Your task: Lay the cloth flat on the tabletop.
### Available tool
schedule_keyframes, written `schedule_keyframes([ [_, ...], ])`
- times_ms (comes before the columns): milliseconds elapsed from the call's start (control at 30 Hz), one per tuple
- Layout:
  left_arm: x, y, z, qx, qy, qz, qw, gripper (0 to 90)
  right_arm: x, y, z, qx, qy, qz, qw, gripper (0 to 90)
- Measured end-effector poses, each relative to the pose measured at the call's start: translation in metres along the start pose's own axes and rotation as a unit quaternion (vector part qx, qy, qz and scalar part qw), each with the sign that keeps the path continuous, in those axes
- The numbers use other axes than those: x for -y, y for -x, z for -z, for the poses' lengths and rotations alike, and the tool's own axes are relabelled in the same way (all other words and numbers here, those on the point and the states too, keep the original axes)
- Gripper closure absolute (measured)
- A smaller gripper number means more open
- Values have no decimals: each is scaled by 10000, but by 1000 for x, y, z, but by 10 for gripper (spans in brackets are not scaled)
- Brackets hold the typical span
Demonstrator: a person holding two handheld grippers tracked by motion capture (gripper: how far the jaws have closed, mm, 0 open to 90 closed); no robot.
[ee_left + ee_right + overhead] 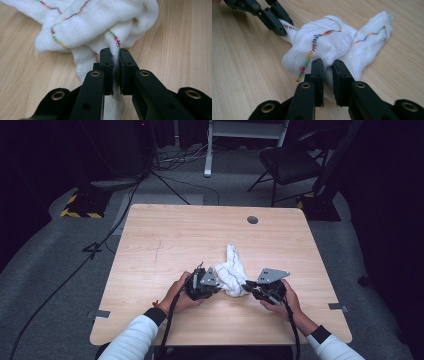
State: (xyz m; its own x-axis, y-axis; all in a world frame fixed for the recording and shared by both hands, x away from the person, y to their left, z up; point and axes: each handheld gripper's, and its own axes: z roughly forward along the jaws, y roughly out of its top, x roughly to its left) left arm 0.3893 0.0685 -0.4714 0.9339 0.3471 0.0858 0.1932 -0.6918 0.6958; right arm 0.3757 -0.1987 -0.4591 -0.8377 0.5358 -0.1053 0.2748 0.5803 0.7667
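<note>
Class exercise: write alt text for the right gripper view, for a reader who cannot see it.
The right gripper pinches a fold of a crumpled white cloth with multicoloured stitching, lying on a light wooden table. At upper left, the left gripper grips the cloth's far end.

Bright tabletop, dark surroundings, sharp close-ups
</note>
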Motion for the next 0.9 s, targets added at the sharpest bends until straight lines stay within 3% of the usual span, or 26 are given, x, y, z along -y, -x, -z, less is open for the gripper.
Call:
schedule_keyframes([
  [233, -1, -2, 8, 24, 155, 52, 9999, 837, -1, 5, 8, 64, 125, -19, 9999, 767],
  [267, -1, -1, 8, 28, 116, 23, 9999, 837, 0, 4, 6, 86, 55, -13, 9999, 703],
  [433, 0, 1, 7, 58, 96, -12, 9999, 837, 0, 1, 9, 24, 134, 61, 9999, 775],
  [533, 0, 3, 6, 136, 39, -41, 9999, 838, -1, -4, 11, 106, 133, 228, 9996, 886],
  [600, 0, 4, 5, 129, 10, -65, 9999, 838, -2, -5, 13, 187, 167, 272, 9993, 900],
  [700, -1, 4, 7, 128, 77, -81, 9999, 837, -2, -3, 13, 76, 126, 206, 9997, 900],
  [767, -1, 5, 6, 143, 42, -77, 9999, 837, -1, -3, 12, 53, 123, 156, 9998, 865],
  [800, -1, 6, 5, 155, 0, -129, 9998, 837, 0, -2, 10, 0, 121, 65, 9999, 784],
  [833, -1, 6, 5, 155, 0, -129, 9998, 837, 0, -2, 10, 0, 121, 65, 9999, 784],
  [867, -1, 8, 4, 167, 5, -120, 9998, 837, 0, -2, 10, -112, 224, 25, 9997, 699],
  [900, -2, 9, 4, 188, -9, -152, 9997, 837, -1, -3, 10, -162, 256, 30, 9995, 686],
])
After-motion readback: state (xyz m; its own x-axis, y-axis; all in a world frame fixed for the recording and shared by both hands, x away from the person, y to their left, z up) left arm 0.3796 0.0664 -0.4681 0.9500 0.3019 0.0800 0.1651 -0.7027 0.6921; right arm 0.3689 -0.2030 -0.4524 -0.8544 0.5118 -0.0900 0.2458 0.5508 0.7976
